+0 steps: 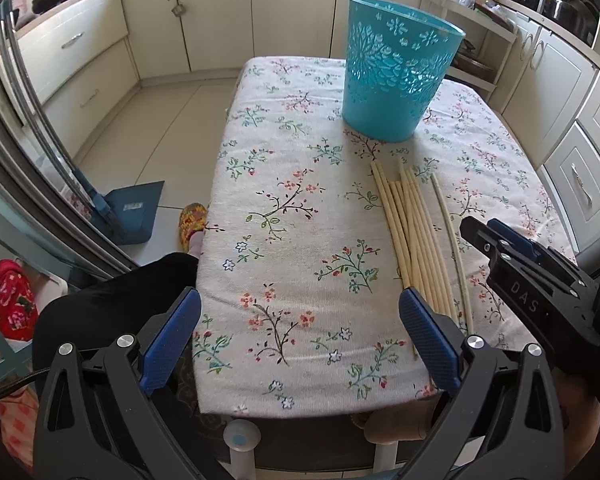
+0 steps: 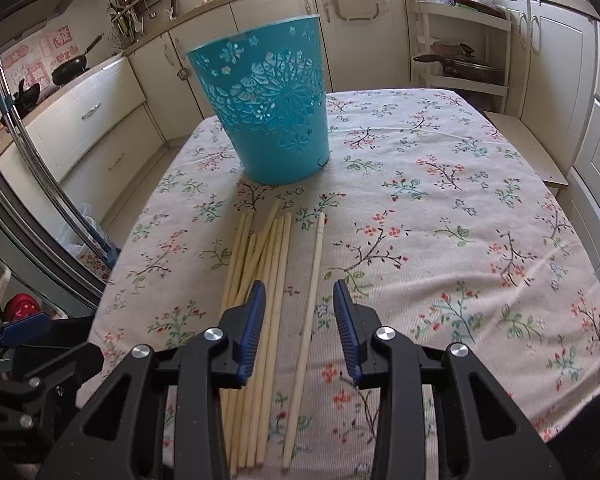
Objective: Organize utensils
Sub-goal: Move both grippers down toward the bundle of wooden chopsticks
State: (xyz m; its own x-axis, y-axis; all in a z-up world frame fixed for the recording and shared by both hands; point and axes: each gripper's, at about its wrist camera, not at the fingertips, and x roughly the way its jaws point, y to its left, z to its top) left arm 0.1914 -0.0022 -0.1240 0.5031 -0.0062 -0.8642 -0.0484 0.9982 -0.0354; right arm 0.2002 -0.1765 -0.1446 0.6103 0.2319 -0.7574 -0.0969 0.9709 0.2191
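Nothing sorted yet: all chopsticks [image 2: 260, 300] lie loose on the tabletop [image 2: 440, 240], just short of the blue bin [image 2: 276, 120] (looks empty through the cutouts, can't be sure). Right gripper [image 2: 300, 320] jaws partly open, straddling one stray stick [image 2: 308, 320], not pinching it. Left gripper [image 1: 300, 344] jaws wide, holding nothing. Floral cloth, cream kitchen cabinets [image 1: 160, 20] around.

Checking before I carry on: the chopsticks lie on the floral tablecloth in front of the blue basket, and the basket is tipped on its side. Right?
Not quite. The blue basket stands upright, open end up, as the right wrist view shows. The rest holds: the chopsticks lie on the floral tablecloth in front of it.
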